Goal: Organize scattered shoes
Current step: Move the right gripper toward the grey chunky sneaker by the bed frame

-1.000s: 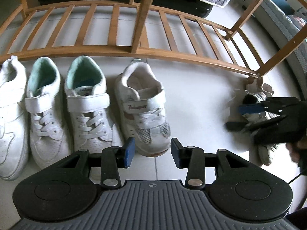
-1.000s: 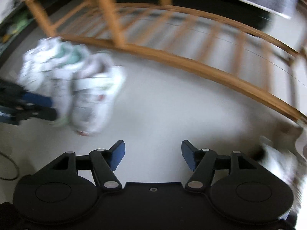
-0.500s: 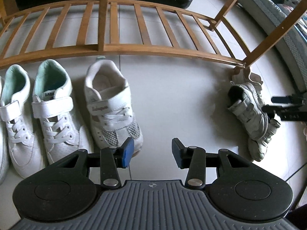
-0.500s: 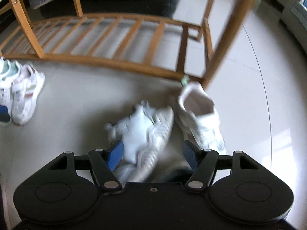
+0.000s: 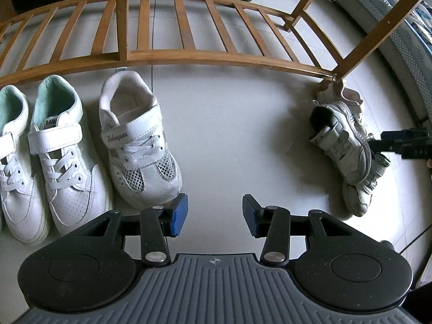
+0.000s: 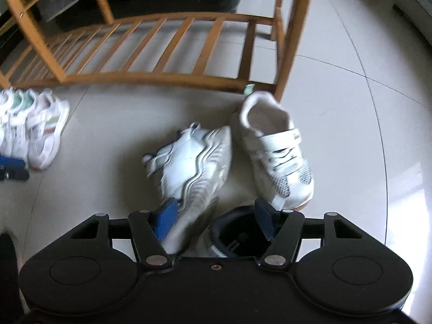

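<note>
Left tool (image 5: pixel 214 213) open, empty over bare floor (image 5: pixel 237 124); right tool (image 6: pixel 214 218) closing around tipped sneaker (image 6: pixel 194 167).

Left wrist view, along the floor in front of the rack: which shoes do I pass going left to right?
Mint-lined strap sneaker → its twin → mesh-toe strap sneaker → bare floor → dark-lined shoe lying on its side, with the right gripper at it.
</note>
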A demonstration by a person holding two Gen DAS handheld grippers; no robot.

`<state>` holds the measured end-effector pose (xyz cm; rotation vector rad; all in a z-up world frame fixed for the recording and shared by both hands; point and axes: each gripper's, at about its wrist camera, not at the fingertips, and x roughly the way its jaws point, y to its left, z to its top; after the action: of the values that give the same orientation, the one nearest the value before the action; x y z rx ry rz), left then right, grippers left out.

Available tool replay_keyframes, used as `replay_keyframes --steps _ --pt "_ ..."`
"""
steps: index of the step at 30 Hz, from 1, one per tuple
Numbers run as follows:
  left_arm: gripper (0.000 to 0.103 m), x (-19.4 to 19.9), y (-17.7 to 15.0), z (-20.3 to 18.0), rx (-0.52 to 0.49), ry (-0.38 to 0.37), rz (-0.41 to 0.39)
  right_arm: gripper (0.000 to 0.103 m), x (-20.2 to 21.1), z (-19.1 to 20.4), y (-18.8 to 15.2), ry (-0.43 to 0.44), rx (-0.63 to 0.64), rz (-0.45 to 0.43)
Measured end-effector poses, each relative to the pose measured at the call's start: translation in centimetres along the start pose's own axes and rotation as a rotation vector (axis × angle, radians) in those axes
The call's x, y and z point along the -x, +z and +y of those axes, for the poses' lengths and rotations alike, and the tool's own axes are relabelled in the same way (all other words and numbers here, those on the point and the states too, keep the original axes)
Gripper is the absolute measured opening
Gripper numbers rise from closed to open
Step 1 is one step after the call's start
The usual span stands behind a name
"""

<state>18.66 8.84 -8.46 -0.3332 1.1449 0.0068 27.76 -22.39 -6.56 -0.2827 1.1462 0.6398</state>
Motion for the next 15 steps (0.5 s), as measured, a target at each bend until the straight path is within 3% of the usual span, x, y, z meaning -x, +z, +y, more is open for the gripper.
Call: replay_keyframes --steps 9,15 --pt "0.048 -0.2 -0.1 -0.2 -0.012 -0.006 0.017 0.067 -2.7 1.4 0.7 0.041 0.014 0.007" --pt "0.048 -0.2 0.0 0.2 0.001 -0.008 0.017 0.07 -5.1 2.0 2.1 0.119 0.001 0.076"
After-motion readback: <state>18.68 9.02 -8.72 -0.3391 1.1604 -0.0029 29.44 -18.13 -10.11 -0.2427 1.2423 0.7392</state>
